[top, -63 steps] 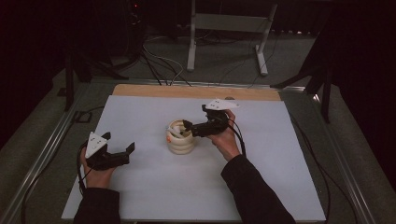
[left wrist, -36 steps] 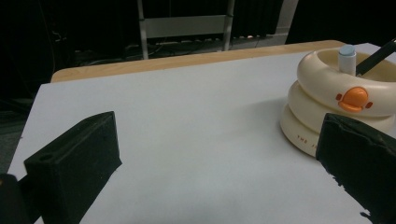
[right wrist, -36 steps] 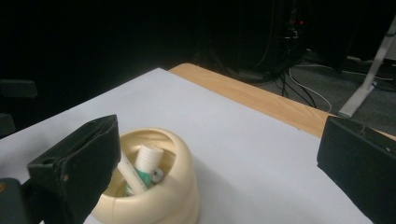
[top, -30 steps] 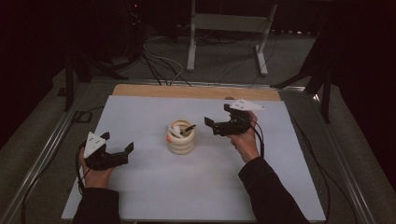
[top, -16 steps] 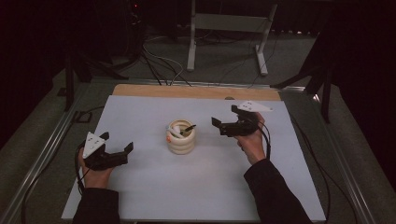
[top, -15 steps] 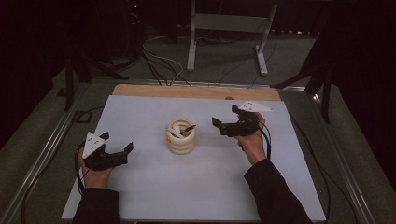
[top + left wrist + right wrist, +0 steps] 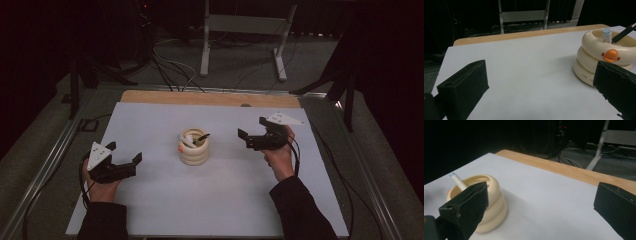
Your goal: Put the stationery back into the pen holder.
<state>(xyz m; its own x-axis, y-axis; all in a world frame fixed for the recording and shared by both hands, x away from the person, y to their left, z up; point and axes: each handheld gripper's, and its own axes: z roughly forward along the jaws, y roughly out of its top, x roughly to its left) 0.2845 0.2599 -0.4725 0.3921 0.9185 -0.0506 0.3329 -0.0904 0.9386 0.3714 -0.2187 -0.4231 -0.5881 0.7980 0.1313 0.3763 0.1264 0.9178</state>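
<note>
Your left gripper (image 7: 126, 161) sits low at the table's (image 7: 150, 125) left with its jaws spread wide and empty, just where it was two seconds ago. The one cream ringed holder (image 7: 194, 147) stands mid-table, with two pens in it: one white pen (image 7: 606, 34), one dark pen (image 7: 625, 30). Your right gripper (image 7: 252, 134), jaws apart and empty, has pulled back from the holder and now hangs well apart on its right

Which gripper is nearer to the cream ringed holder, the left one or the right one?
The right gripper is nearer, open just beside the holder. The left gripper, also open, sits farther off toward the table's near-left side.
</note>
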